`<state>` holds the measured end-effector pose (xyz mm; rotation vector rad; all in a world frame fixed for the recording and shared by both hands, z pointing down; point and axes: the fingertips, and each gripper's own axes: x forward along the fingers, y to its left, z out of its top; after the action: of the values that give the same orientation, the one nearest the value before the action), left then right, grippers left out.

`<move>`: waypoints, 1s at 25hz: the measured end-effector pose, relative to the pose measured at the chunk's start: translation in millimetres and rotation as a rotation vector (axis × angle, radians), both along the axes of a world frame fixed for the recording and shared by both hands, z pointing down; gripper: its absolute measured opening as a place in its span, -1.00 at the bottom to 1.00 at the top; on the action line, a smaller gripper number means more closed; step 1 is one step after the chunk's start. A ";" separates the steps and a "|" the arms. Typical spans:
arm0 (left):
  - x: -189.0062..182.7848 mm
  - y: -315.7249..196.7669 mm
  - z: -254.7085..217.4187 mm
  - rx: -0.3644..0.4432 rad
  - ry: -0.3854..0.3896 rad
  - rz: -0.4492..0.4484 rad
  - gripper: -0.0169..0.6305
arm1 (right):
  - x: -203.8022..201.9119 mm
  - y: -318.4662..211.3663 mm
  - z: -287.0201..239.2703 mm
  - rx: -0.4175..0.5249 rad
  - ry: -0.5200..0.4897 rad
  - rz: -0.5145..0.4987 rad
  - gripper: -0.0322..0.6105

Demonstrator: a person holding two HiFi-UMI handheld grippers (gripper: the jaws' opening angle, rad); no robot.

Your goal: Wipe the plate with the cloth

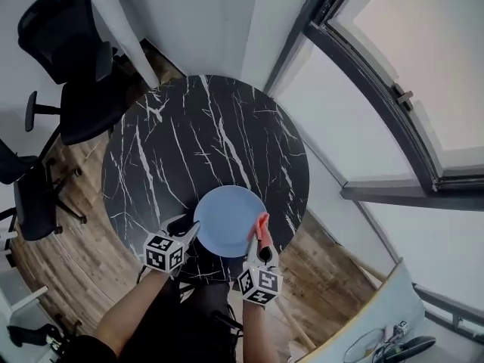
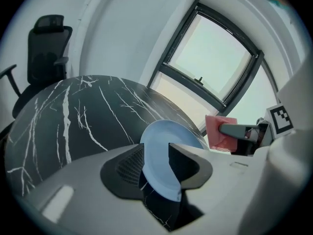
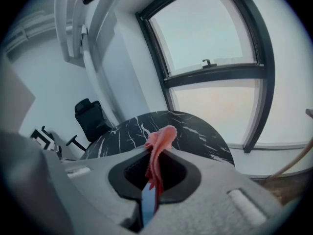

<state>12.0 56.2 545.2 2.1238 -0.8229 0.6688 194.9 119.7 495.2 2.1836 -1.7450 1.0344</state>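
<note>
A light blue plate (image 1: pixel 227 218) lies near the front edge of the round black marble table (image 1: pixel 197 142). My left gripper (image 1: pixel 189 229) is at the plate's left rim. In the left gripper view the plate (image 2: pixel 171 133) rim sits between the wide-standing jaws of that gripper (image 2: pixel 154 153), which are open and not pressing on it. My right gripper (image 1: pixel 259 237) is at the plate's right rim, shut on a pink cloth (image 1: pixel 262 225). The cloth (image 3: pixel 159 143) sticks up out of the right gripper (image 3: pixel 154 165), with a strip of blue plate showing below it.
Black office chairs (image 1: pixel 76 66) (image 1: pixel 30 195) stand on the wooden floor left of the table. A large window (image 1: pixel 393 89) runs along the right. The far half of the table (image 2: pixel 73 116) bears nothing. A white desk corner (image 1: pixel 378 316) is at lower right.
</note>
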 end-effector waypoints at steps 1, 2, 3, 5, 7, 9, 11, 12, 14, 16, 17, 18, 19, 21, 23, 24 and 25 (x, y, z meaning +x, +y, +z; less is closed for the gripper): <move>2.0 0.8 5.0 -0.011 0.006 0.001 -0.45 | 2.8 -1.5 10.5 -0.033 0.003 0.015 -0.86; 4.2 2.7 10.1 -0.021 0.009 0.005 -0.45 | 6.5 -2.4 19.2 -0.061 0.007 0.035 -0.86; 5.7 5.3 15.7 -0.031 0.007 0.014 -0.45 | 10.2 -2.8 26.2 -0.086 0.010 0.058 -0.86; 5.9 9.5 27.6 -0.048 -0.008 0.031 -0.43 | 13.6 -3.4 38.4 -0.130 0.011 0.096 -0.86; 4.1 12.2 38.4 -0.066 -0.020 0.037 -0.42 | 9.9 -4.7 49.2 -0.167 0.003 0.106 -0.86; 2.5 13.9 46.7 -0.086 -0.025 0.031 -0.41 | 3.7 -6.4 57.6 -0.196 0.008 0.093 -0.86; 1.0 13.6 53.8 -0.106 -0.032 0.023 -0.45 | 1.4 -7.6 65.0 -0.226 0.029 0.096 -0.86; 0.4 13.3 56.9 -0.115 -0.036 0.021 -0.49 | 2.3 -7.6 69.0 -0.245 0.038 0.111 -0.86; 0.9 13.5 62.4 -0.123 -0.041 0.025 -0.58 | 5.0 -7.1 78.4 -0.282 0.040 0.145 -0.87; 2.6 14.0 68.1 -0.128 -0.041 0.031 -0.65 | 7.1 -7.1 88.7 -0.309 0.024 0.170 -0.87; 3.0 14.0 70.9 -0.133 -0.042 0.032 -0.69 | 7.8 -7.3 93.2 -0.318 0.013 0.179 -0.87; 3.2 14.0 73.0 -0.139 -0.043 0.033 -0.69 | 8.4 -7.7 97.0 -0.323 0.002 0.187 -0.87; 3.6 13.8 74.4 -0.144 -0.042 0.032 -0.69 | 9.0 -7.9 100.4 -0.329 -0.007 0.192 -0.87; 4.8 12.8 75.4 -0.147 -0.041 0.030 -0.74 | 10.2 -7.8 107.0 -0.343 -0.019 0.203 -0.88; 6.1 11.5 75.4 -0.148 -0.038 0.024 -0.78 | 11.0 -6.9 113.2 -0.357 -0.026 0.213 -0.88; 6.9 10.6 75.4 -0.149 -0.034 0.022 -0.79 | 11.5 -7.0 115.9 -0.363 -0.029 0.218 -0.88; 7.8 9.4 75.4 -0.148 -0.031 0.022 -0.80 | 12.1 -7.6 118.5 -0.367 -0.033 0.224 -0.88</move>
<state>19.8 65.6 620.5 1.9961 -0.7441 0.7528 207.0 112.1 613.7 2.1613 -1.2180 1.3267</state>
